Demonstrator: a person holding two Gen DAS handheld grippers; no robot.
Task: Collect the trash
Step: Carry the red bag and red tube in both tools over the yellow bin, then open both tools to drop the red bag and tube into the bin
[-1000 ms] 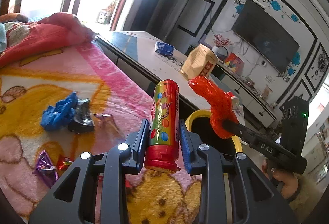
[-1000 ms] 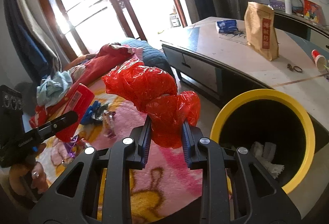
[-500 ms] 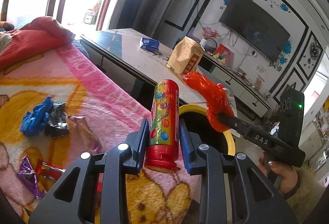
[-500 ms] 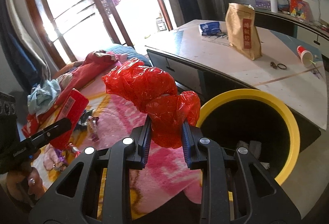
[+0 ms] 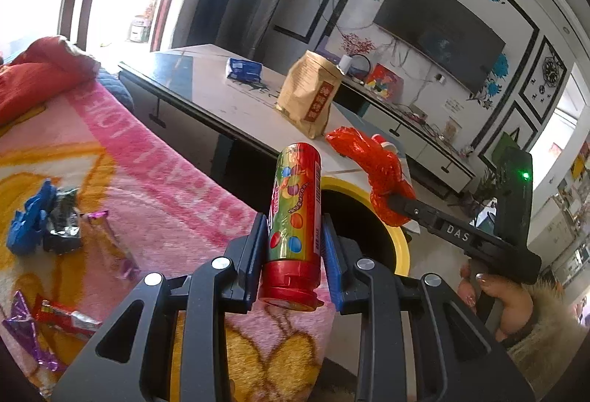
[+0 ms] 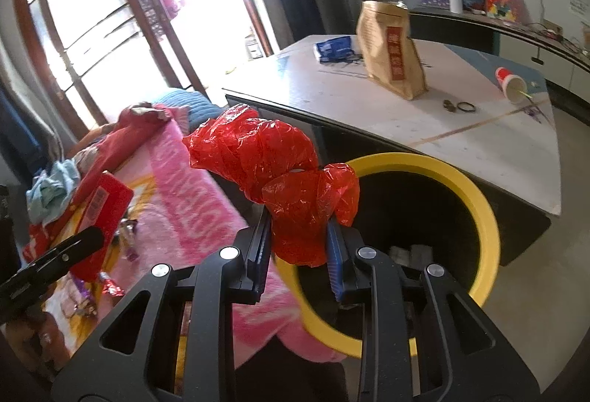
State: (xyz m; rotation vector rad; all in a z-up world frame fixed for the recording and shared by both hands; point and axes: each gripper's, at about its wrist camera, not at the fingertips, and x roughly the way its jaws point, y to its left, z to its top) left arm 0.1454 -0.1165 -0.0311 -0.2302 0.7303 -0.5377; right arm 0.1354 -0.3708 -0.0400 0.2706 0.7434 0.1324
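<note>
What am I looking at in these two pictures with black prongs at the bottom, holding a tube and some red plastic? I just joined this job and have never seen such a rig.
There is no robot: a person carries a handheld two-finger gripper in each hand, with a wide-angle camera on each looking along its fingers.

In the left camera's picture, the left gripper is shut on a red and green cylindrical candy tube. The right gripper shows at the right there, held by a hand.

In the right camera's picture, the right gripper is shut on a crumpled red plastic bag, right by the rim of a round yellow-rimmed trash bin.

On the pink patterned blanket lie loose wrappers: a crumpled blue one, a dark foil one and purple ones. The white table holds a brown paper bag.
</note>
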